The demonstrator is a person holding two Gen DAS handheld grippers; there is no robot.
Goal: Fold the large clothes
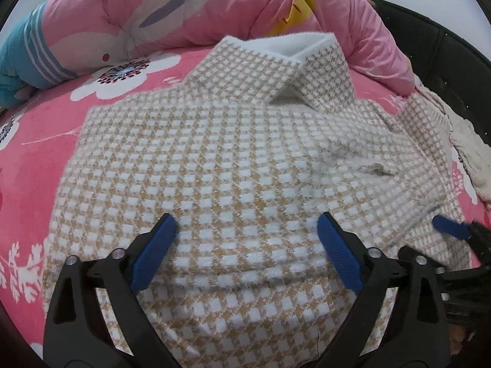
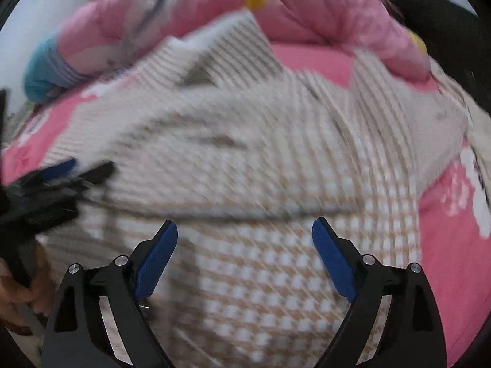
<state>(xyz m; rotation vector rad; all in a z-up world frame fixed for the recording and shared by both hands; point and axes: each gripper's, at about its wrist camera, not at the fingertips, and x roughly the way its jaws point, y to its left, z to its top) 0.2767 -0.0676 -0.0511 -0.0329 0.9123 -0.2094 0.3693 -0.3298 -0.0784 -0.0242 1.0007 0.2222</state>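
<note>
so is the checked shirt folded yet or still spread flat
Partly folded: the checked shirt has its sleeve doubled over the front, collar up.

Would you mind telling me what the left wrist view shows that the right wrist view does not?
Only the left wrist view shows the flower prints on the pink sheet sharply, the open left gripper from behind, and the right gripper's blue pad at its right edge. Only the right wrist view, which is blurred, shows the open right gripper from behind and the left gripper at its left edge. Both show the checked garment with its collar, and the pink quilt behind.
</note>
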